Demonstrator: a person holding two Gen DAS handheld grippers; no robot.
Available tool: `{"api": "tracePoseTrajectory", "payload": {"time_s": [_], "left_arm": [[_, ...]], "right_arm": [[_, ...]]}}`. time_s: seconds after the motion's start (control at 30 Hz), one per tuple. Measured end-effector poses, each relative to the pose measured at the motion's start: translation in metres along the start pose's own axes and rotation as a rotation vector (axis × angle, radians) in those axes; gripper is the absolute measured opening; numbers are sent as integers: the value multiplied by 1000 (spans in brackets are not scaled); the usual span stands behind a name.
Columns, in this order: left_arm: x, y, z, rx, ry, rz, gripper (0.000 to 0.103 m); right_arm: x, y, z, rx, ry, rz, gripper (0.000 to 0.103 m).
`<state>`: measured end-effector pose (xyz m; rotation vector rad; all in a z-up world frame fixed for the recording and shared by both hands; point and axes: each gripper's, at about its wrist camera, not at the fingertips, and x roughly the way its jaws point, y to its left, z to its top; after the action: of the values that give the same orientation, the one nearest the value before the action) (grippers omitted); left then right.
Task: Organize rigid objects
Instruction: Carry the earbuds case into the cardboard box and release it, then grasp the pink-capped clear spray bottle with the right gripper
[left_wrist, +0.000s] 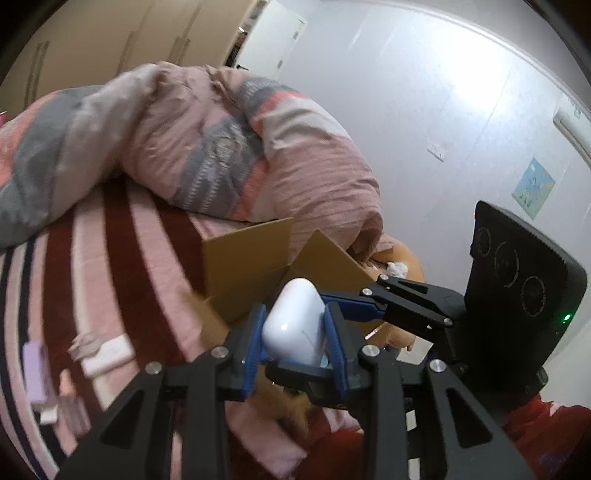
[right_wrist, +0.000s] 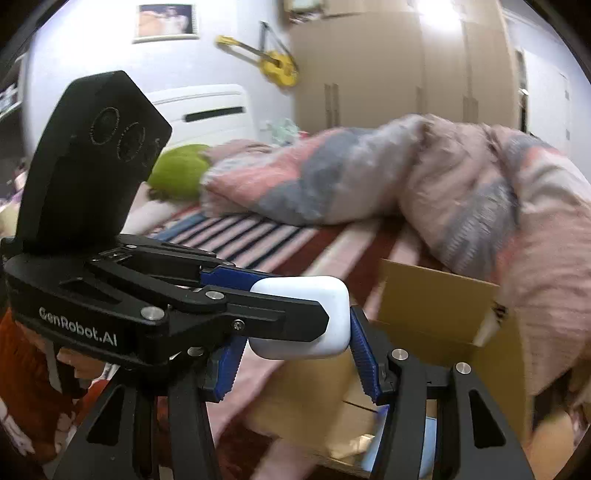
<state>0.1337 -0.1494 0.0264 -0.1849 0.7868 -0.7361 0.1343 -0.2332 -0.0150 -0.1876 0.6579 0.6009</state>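
1. Left wrist view, surface: a bed with a red-and-pink striped sheet (left_wrist: 122, 258). A cardboard box (left_wrist: 247, 258) sits open on it.
2. A crumpled pink-grey duvet (left_wrist: 207, 147) is heaped behind the box and touches its back flap. A few small pale items (left_wrist: 35, 373) lie well left of the box, too blurred for me to name.
3. Room: beige wardrobe (left_wrist: 110, 37) far behind the box, white wall (left_wrist: 424, 110) to its right with a small poster (left_wrist: 533, 192).
4. My left gripper (left_wrist: 295, 339) has its blue pads pressed on both sides of the white case (left_wrist: 297, 314), held in the air just in front of the box.
5. The right gripper (left_wrist: 314, 334) comes in from the right, one finger over the case and one under it.
6. Right wrist view: the case is just left of the box, level with its rim. The right gripper's jaws stand partly open around it. The right pad (right_wrist: 364, 354) is at the case's corner and the other is hidden behind the left gripper, so I can't tell if it grips.
7. Only here: a yellow guitar (right_wrist: 266, 59) on the wall, a green cushion (right_wrist: 179, 175) far behind the box, and a white wall unit (right_wrist: 207, 110).
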Motion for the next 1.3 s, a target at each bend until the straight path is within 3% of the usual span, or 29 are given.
{"api": "tracePoseTrajectory", "payload": {"time_s": [0.17,0.27,0.33,0.4,0.5,0.63,0.83,1.03,1.3], "left_arm": [[53,3,24,-3,87,-16,31],[70,5,28,13,116,14,34],[73,6,27,22,121,33,63],[71,5,25,35,122,55,72],[61,9,21,33,135,110,75],[30,24,9,15,112,213,83],[-32,76,-30,-118,76,347,84],[-71,131,-78,-228,95,458,83],[-88,192,-123,-344,99,543,83]], "right_arm": [[15,-49,4,56,106,-53,49],[30,-65,4,67,186,-74,50],[42,-70,3,77,246,-83,53],[44,-72,0,92,256,-80,65],[37,-69,-7,81,247,-92,67],[32,-51,-7,39,225,-72,67],[37,15,11,-100,178,-7,67],[96,79,14,-151,283,126,67],[192,102,-22,-73,404,207,67]]}}
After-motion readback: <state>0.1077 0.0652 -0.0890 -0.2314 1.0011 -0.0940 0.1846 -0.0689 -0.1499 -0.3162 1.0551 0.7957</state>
